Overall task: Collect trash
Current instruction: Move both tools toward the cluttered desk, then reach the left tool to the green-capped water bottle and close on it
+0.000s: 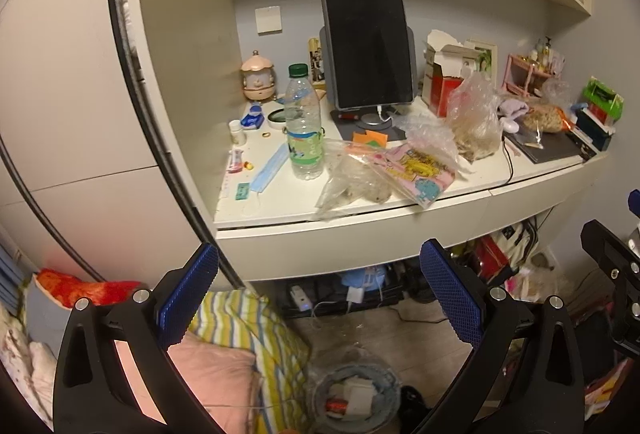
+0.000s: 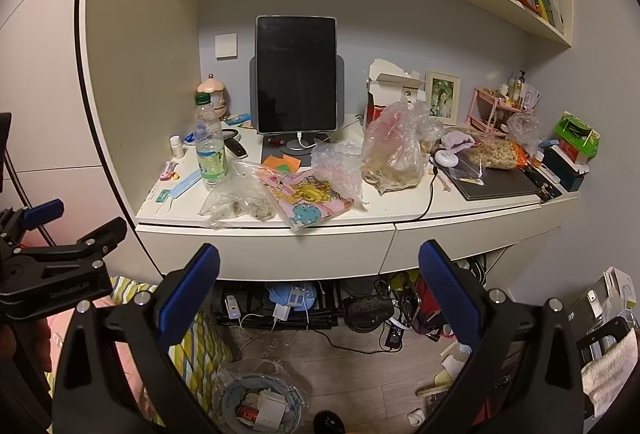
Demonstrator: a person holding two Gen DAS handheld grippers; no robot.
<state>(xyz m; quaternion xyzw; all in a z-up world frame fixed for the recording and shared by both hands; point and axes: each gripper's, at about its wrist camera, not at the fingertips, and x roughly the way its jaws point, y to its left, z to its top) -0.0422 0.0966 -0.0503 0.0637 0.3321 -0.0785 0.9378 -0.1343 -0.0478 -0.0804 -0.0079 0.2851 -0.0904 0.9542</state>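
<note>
Left claw (image 1: 319, 288) spread wide and empty, right claw (image 2: 319, 288) likewise wide and empty — both short of the worktop (image 2: 360, 230), plastic bottle (image 2: 210, 144) upright at left, crumpled clear bags (image 2: 240, 204) and pink wrapper (image 2: 306, 200) near front edge, lined bin (image 2: 260, 400) on floor below.

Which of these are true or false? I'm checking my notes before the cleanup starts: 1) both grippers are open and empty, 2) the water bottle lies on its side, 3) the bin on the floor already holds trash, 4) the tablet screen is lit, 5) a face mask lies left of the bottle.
1. True: the left gripper and right gripper are open, holding nothing.
2. False: the water bottle stands upright on the desk.
3. True: the bin holds scraps.
4. False: the tablet screen is dark.
5. True: the face mask lies flat left of the bottle.
</note>
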